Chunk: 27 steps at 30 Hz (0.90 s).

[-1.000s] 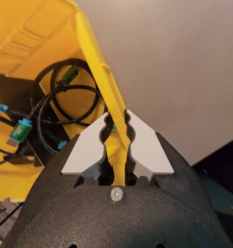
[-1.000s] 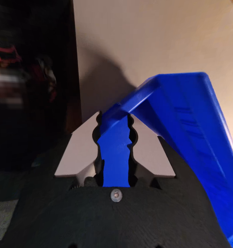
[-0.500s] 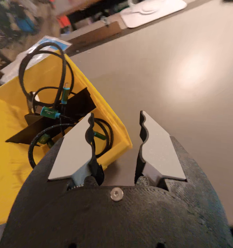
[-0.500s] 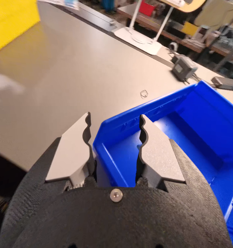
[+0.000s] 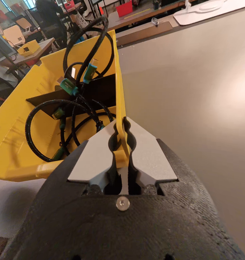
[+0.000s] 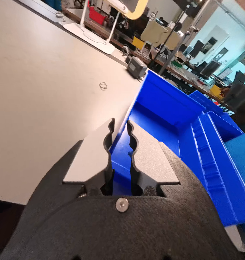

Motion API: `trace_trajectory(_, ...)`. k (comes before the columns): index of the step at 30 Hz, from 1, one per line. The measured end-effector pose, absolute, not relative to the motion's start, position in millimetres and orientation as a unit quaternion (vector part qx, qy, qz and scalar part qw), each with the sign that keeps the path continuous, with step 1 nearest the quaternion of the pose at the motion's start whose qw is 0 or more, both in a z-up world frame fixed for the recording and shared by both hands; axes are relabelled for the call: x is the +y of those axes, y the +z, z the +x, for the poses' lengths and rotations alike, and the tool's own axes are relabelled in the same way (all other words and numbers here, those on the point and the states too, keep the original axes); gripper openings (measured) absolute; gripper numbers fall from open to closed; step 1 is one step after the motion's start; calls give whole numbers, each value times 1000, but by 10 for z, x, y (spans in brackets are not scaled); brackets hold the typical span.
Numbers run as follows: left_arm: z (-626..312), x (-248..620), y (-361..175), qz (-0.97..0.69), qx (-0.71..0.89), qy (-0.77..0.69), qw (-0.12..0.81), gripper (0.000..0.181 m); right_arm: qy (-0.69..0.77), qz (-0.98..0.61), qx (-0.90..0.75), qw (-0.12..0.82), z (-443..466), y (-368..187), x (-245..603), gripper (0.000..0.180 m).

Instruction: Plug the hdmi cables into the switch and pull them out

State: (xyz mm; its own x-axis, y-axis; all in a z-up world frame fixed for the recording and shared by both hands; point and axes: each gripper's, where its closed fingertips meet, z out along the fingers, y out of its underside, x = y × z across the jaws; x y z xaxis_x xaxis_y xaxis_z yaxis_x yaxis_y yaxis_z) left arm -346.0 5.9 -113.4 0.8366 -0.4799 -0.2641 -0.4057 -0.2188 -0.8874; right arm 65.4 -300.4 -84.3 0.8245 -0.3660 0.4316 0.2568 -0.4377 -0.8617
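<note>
Several black braided HDMI cables (image 5: 51, 106) with green and teal plugs (image 5: 68, 87) lie tangled in a yellow bin (image 5: 20, 126) around a black divider (image 5: 103, 87). I cannot make out a switch. My left gripper (image 5: 120, 119) is shut on the yellow bin's right wall near its front corner. My right gripper (image 6: 120, 121) is shut on the left wall of an empty blue bin (image 6: 168, 101), with one finger inside and one outside.
Both bins stand on a beige table (image 5: 189, 98). A small wire loop (image 6: 103, 86) lies left of the blue bin. A white lamp base (image 6: 90, 35) and a grey box (image 6: 136, 67) sit at the far edge. A second blue bin (image 6: 220, 109) stands behind the first. The tips of one gripper are about 50 cm away from the tips of the other.
Half a second ago both grippers were open beside the bin corners. Now each has closed on its bin's wall, and both views have tilted up towards the room.
</note>
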Motion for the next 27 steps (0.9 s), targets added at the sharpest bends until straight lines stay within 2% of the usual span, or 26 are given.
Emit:
trace_trajectory(6,-3581,50,-1128,-773,265,-25,576,5,-349,-778,80,516,1031,-822,-3090,5)
trace_trajectory(16,-3824,148,-1126,-782,238,-39,575,5,-335,-780,99,519,1505,-829,-3122,4)
trace_trajectory(27,-3915,654,-1137,-792,265,-35,548,4,-300,-784,106,533,1892,-841,-2995,4)
